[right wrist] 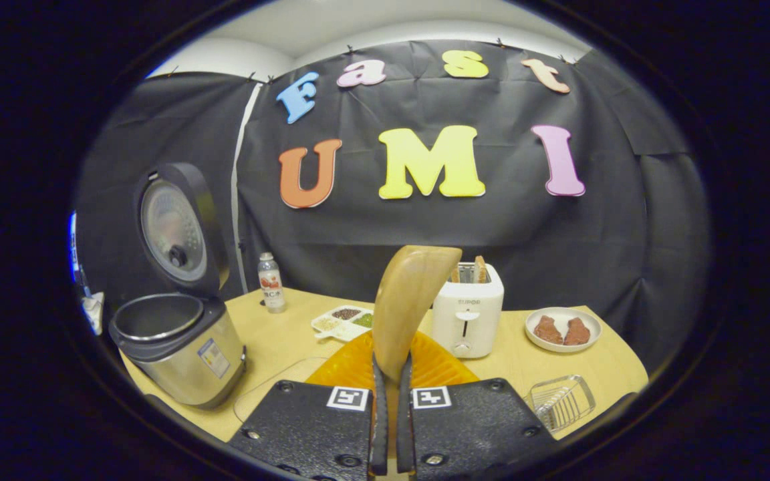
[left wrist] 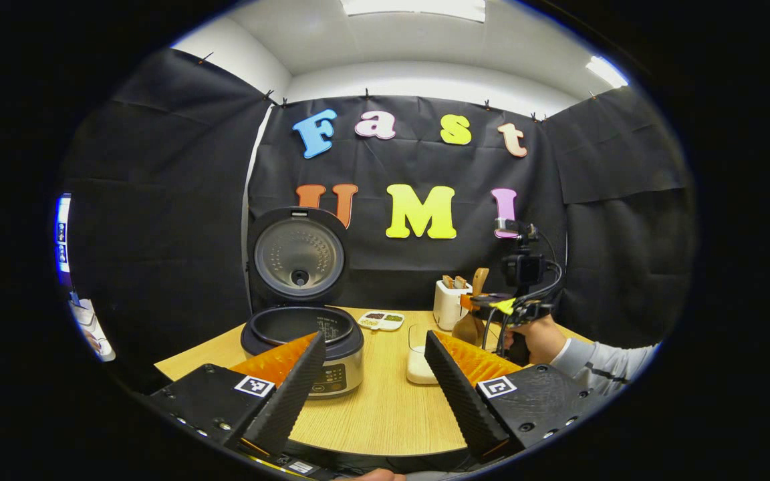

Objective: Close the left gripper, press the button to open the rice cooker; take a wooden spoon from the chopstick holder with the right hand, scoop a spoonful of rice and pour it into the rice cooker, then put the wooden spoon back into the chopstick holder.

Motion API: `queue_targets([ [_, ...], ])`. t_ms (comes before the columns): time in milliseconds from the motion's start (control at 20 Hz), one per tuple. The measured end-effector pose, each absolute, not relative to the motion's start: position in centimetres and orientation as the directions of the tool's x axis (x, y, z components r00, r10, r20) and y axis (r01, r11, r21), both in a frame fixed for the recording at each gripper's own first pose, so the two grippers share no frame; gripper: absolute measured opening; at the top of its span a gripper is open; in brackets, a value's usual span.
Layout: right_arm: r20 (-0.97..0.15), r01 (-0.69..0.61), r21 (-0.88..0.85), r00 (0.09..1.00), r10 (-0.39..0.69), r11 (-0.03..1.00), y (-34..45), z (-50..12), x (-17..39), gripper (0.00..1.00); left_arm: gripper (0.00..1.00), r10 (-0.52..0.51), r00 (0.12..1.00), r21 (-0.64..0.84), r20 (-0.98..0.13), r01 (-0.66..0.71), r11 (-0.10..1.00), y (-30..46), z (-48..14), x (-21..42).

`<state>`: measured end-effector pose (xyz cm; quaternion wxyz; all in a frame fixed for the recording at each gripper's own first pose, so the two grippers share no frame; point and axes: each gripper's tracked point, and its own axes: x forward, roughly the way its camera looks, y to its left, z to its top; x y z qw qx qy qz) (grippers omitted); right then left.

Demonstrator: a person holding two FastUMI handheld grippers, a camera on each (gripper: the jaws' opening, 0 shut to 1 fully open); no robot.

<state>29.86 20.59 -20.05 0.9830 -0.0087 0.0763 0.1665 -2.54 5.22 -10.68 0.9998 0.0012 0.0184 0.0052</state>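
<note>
At the bottom of the right gripper view, the wooden spoon (right wrist: 412, 300) is clamped upright between the right gripper (right wrist: 390, 401) fingers, ready for scooping. The left gripper (left wrist: 371, 381) is held spread and idle. The rice cooker (right wrist: 171, 341), lid raised, stands at left, ready for rice.

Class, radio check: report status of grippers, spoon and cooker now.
Left gripper open, idle. Right gripper shut on wooden spoon. Rice cooker lid up, pot open. Nothing blocking the path.

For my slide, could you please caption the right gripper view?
Right gripper clamps a wooden spoon upright, beside the open rice cooker.
</note>
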Motion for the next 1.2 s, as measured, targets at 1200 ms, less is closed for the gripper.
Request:
queue_targets([
  [1200, -0.395, -0.109, 0.665, 0.788, 0.472, 0.739, 22.3, -27.0, 29.1, 0.11, 0.95, 0.004, 0.998, -0.038, -0.060, -0.006, 0.999, 6.4, -12.8, -2.3],
])
